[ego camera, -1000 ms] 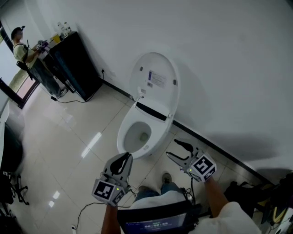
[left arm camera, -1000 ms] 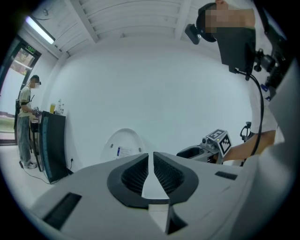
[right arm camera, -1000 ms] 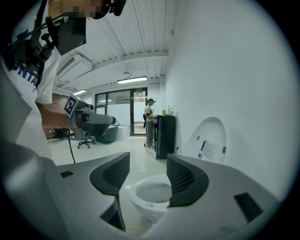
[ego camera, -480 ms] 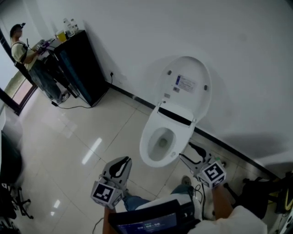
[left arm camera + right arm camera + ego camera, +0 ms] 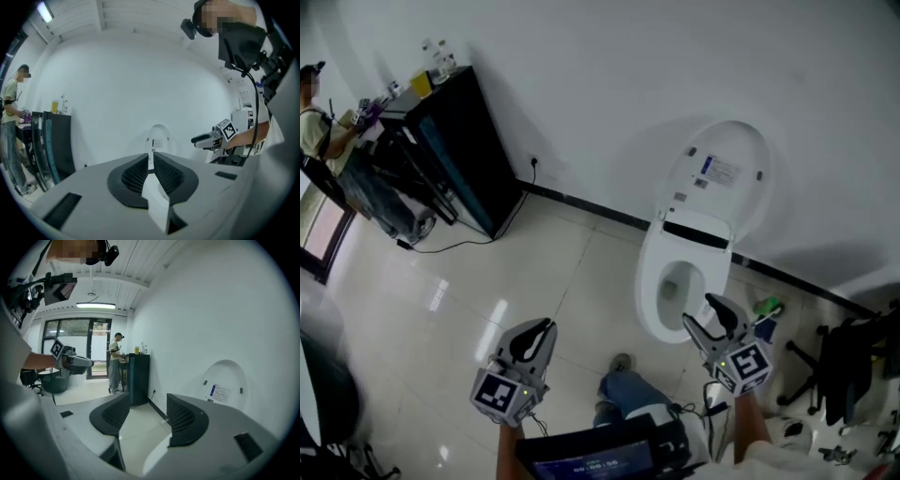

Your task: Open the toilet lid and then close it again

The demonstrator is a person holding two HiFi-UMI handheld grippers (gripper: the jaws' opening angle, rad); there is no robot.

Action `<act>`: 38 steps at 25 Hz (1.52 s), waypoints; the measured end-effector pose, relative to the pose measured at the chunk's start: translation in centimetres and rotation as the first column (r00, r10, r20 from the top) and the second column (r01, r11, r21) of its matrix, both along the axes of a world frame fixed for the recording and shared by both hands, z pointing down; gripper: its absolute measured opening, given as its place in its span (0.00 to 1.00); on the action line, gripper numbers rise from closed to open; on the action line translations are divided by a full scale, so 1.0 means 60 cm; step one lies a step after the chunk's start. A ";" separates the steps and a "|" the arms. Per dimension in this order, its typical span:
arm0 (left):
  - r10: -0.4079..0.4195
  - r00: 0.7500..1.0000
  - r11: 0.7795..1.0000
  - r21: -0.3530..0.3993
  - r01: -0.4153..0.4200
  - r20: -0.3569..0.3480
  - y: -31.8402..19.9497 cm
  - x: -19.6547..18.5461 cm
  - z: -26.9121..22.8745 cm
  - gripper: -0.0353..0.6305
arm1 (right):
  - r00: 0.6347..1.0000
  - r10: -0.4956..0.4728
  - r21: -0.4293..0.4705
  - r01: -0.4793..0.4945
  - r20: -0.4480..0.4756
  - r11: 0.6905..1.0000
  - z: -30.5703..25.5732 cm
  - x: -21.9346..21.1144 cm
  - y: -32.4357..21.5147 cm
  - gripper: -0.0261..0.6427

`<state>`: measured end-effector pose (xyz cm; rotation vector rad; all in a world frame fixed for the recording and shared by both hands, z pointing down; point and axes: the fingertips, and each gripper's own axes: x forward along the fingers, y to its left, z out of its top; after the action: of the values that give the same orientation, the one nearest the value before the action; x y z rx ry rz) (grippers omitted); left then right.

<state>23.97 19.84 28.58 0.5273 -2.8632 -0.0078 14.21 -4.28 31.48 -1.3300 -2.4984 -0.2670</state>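
My left gripper (image 5: pixel 539 330) has its jaws drawn together with nothing between them. It hangs over the pale tiled floor (image 5: pixel 534 272), well apart from the toilet (image 5: pixel 675 300). My right gripper (image 5: pixel 707 315) has its jaws standing partly apart and empty; only floor shows between them in the right gripper view. From the head view it sits just in front of the bowl's near rim, and I cannot tell whether it touches. The toilet lid (image 5: pixel 724 169) is up, leaning back against the white wall (image 5: pixel 628 75), with a small printed label on its inner face, and neither of my grippers is on it. A black cabinet (image 5: pixel 455 141) stands along the same wall to the left, and a person (image 5: pixel 314 112) stands at its far end. Something small and green (image 5: pixel 767 307) lies on the floor just to the right of the toilet
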 end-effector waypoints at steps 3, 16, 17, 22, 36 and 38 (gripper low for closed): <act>0.143 0.990 0.990 0.008 -0.143 0.005 0.014 -0.086 0.006 0.09 | 0.995 0.094 0.011 -0.095 0.015 0.995 0.021 -0.030 0.018 0.40; 0.590 0.806 0.806 0.036 -0.591 0.043 0.006 -0.379 -0.032 0.09 | 0.914 0.367 0.100 -0.387 0.176 0.917 -0.085 -0.192 0.073 0.40; 0.634 0.772 0.772 0.036 -0.635 0.039 -0.001 -0.398 -0.031 0.09 | 0.903 0.390 0.124 -0.415 0.183 0.902 -0.087 -0.195 0.072 0.40; 0.793 0.607 0.606 0.038 -0.795 0.059 -0.027 -0.477 -0.020 0.09 | 0.847 0.500 0.127 -0.524 0.181 0.842 -0.100 -0.223 0.080 0.40; 0.882 0.465 0.469 -0.032 -0.883 0.078 -0.031 -0.574 -0.026 0.09 | 0.849 0.394 0.480 -0.525 0.351 0.703 -0.154 -0.466 0.033 0.40; 0.879 0.470 0.474 -0.039 -0.880 0.081 -0.023 -0.592 -0.027 0.09 | 0.859 0.328 0.584 -0.509 0.393 0.632 -0.160 -0.545 0.008 0.40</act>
<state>-11.54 18.48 26.99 1.9903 -2.2780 0.1838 -18.47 -3.81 21.87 -0.4043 -2.4192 -1.1631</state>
